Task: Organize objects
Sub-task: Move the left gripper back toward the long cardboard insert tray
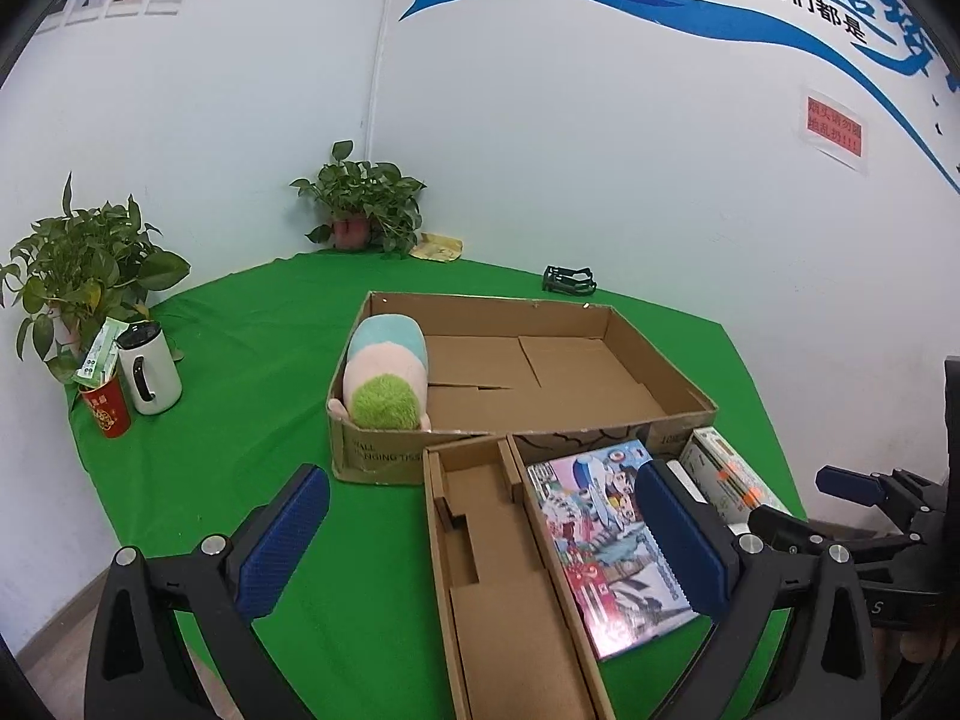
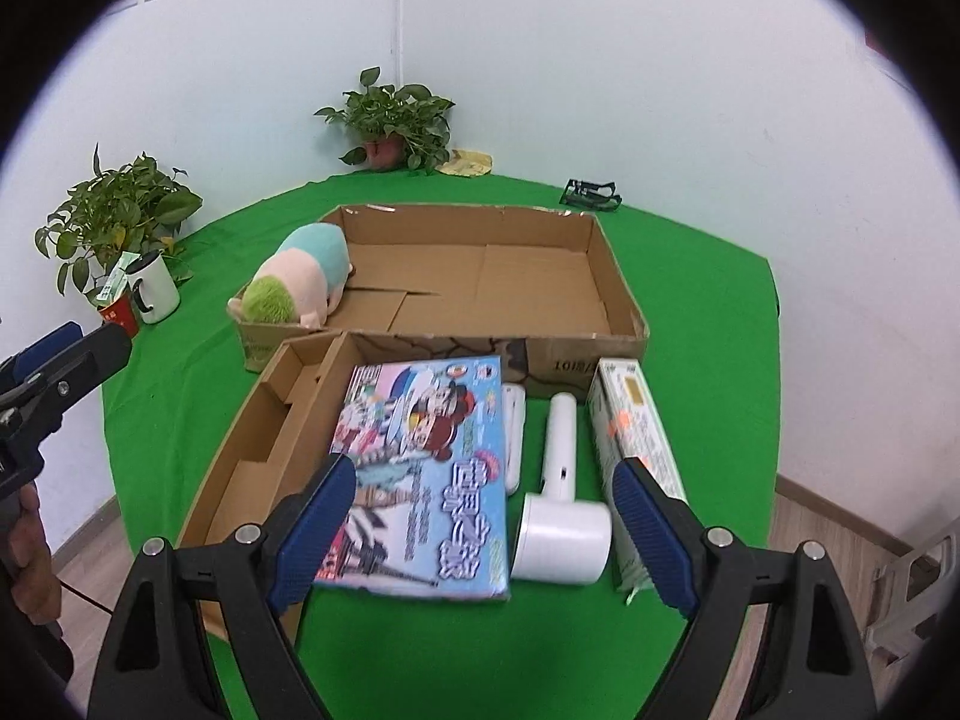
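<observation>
A large open cardboard box (image 1: pixel 654 360) (image 2: pixel 612 276) holds a pastel plush toy (image 1: pixel 387 381) (image 2: pixel 300 282) at its left end. In front lies a narrow cardboard tray (image 1: pixel 498 570) (image 2: pixel 258 438). A colourful cartoon book (image 1: pixel 606 534) (image 2: pixel 426 474) leans on the tray's right edge. Right of it lie a white hair dryer (image 2: pixel 561 498) and a long white-green carton (image 2: pixel 636 438) (image 1: pixel 729 474). My left gripper (image 1: pixel 480 540) is open above the tray. My right gripper (image 2: pixel 486 522) is open above the book and dryer.
Green cloth (image 1: pixel 240 420) covers the table. Two potted plants (image 1: pixel 84 270) (image 1: pixel 360 204), a white mug (image 1: pixel 147 369) and a red cup (image 1: pixel 108 408) stand at the back left. A black clip-like object (image 1: pixel 570 280) sits behind the box. White walls are close.
</observation>
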